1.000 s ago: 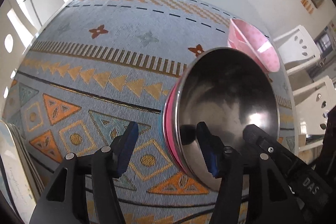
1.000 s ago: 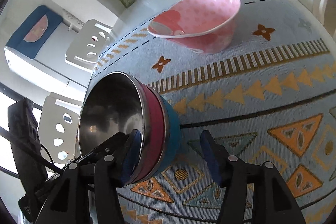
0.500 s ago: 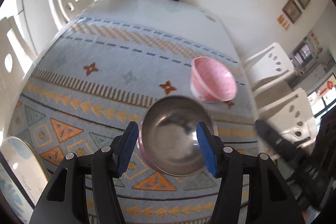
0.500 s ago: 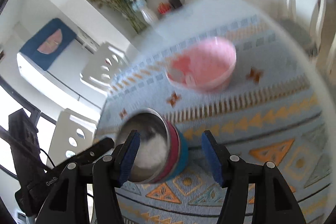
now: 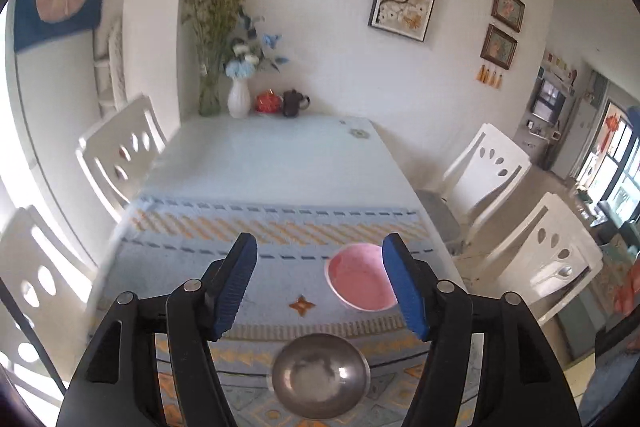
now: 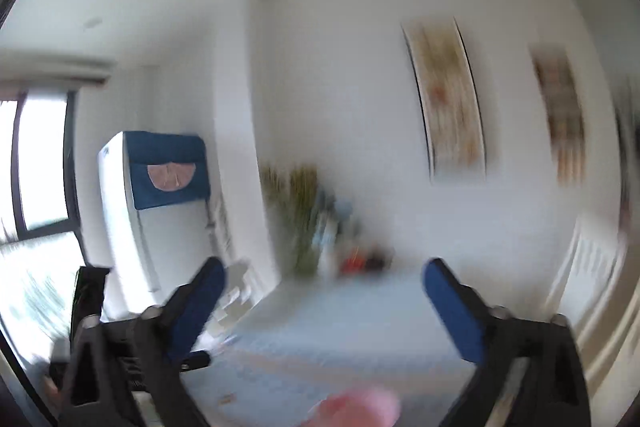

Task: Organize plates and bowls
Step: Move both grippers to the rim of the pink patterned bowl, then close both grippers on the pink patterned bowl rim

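Both grippers hang high with fingers wide apart, left gripper (image 5: 320,285) and right gripper (image 6: 322,301) holding nothing. The steel bowl (image 5: 320,381) and pink bowl (image 5: 362,283) sit apart on the tabletop (image 5: 272,163). The right view's pretty blurry, so a rushed reach could knock the pink one.

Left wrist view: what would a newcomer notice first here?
Probably the shiny steel bowl at the near end of the patterned cloth, framed between the open left tongs. Next, the pink bowl beyond it toward the right table edge. The right wrist view is motion-blurred, with the right tongs open and empty.
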